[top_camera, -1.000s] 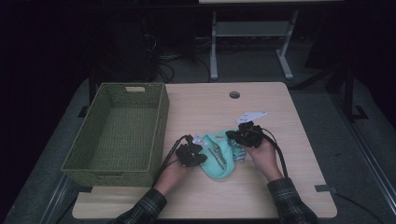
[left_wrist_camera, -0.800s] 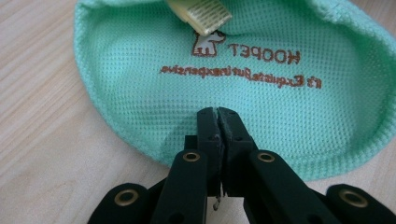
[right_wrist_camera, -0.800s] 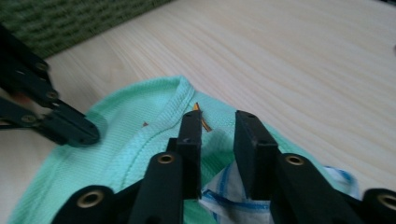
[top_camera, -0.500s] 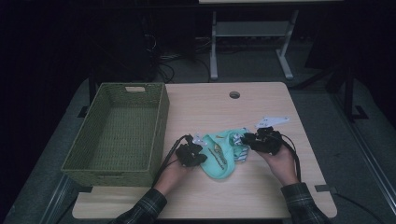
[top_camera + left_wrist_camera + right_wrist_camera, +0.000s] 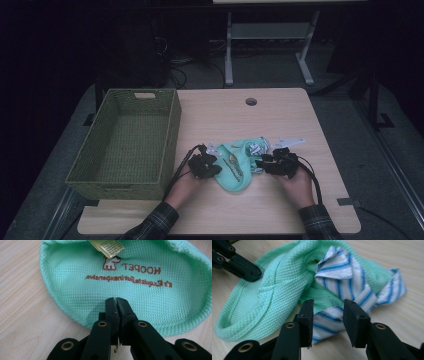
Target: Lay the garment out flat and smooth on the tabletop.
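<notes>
The left tool (image 5: pixel 212 166) is pinched down tight on the near edge of a mint-green mesh pet garment (image 5: pixel 235 165), pinning it to the wooden tabletop (image 5: pixel 280 120), and in the left gripper view you can see the jaws closed together on the mesh (image 5: pixel 130 290) right below the brown embroidered lettering. Over at three o'clock of the garment, the right tool (image 5: pixel 264 163) comes in with its jaws part-way apart; they have just been opening, and in the right gripper view the blue-and-white striped trim (image 5: pixel 342 275) lies between them, not yet pressed. The garment sits at the middle of the tabletop, with the green woven basket (image 5: pixel 127 145) off at nine o'clock, well apart from the cloth. To do this well, I'd say the left anchor should keep its bite while the right tool settles low over one single layer of the striped trim, closing on a flat fold rather than a bunched knot, so the cloth spreads cleanly instead of dragging. The mesh is a soft, open honeycomb knit with a rolled hem, limp and likely to slide; the striped part is a smoother, thinner woven cotton, creased into sharp folds. A paper-like label (image 5: pixel 107 247) hangs at twelve o'clock inside the collar. The basket is a stiff rectangular weave with a handle slot.
</notes>
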### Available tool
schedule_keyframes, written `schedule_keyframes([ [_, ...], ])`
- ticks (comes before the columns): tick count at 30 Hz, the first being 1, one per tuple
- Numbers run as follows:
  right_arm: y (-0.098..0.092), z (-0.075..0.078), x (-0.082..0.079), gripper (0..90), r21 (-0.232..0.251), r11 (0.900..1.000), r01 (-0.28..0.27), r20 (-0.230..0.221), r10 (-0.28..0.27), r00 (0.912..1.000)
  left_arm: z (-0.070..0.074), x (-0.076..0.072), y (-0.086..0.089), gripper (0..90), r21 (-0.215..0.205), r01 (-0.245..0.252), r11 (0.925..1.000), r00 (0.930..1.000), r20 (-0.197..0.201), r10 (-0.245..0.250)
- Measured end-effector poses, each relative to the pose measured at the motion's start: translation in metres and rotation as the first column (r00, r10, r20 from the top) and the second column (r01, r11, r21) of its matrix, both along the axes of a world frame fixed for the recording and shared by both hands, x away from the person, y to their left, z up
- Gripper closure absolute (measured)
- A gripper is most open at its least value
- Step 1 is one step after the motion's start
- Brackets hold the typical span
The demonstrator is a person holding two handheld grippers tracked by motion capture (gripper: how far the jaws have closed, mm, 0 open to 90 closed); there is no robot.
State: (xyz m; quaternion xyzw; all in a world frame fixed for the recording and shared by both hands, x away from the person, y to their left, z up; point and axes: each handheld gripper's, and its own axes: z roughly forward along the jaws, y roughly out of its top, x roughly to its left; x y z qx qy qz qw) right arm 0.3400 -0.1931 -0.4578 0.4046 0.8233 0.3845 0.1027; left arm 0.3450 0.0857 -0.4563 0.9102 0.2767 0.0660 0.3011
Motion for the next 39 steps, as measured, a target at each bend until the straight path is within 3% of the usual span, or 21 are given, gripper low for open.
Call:
schedule_keyframes([
  [4,0.006,-0.010,0.002,69.3,-0.072,0.997,-0.012,-0.019,0.011,0.9998,0.000,0.000,0.000,87.6,-0.002,-0.001,1.0000,1.0000,-0.006,0.001],
  [7,0.005,-0.010,0.002,85.0,-0.078,0.997,-0.023,-0.011,0.022,0.9997,0.000,0.000,0.000,87.6,-0.001,0.000,1.0000,1.0000,-0.004,0.000],
  [9,0.005,-0.010,0.001,88.9,-0.082,0.996,-0.025,-0.004,0.025,0.9997,0.000,0.000,0.000,87.6,-0.001,0.000,1.0000,1.0000,-0.004,0.000],
  [12,0.004,-0.007,0.000,89.4,-0.103,0.994,-0.031,0.006,0.031,0.9995,0.000,0.000,0.000,87.6,-0.001,0.000,1.0000,1.0000,-0.004,0.000],
  [16,-0.007,0.003,-0.001,89.3,-0.086,0.996,-0.009,0.031,0.012,0.9994,0.000,0.001,0.001,87.7,-0.004,-0.001,1.0000,1.0000,-0.007,0.001],
  [23,-0.036,0.009,-0.001,89.2,-0.099,0.994,0.043,0.054,-0.038,0.9978,0.000,0.000,0.001,87.6,-0.003,-0.001,1.0000,1.0000,-0.007,0.001],
  [30,-0.068,0.008,-0.002,89.0,-0.145,0.983,0.110,0.077,-0.099,0.9921,0.000,0.001,0.001,87.7,-0.006,-0.002,1.0000,1.0000,-0.005,0.002],
  [35,-0.092,0.006,-0.001,89.0,-0.139,0.978,0.153,0.062,-0.146,0.9874,0.000,0.000,0.001,87.6,-0.004,-0.001,1.0000,1.0000,-0.007,0.001],
  [39,-0.100,0.002,0.002,88.3,-0.127,0.980,0.155,0.050,-0.149,0.9875,0.000,0.001,0.001,87.7,-0.006,-0.001,1.0000,1.0000,-0.005,0.001],
])
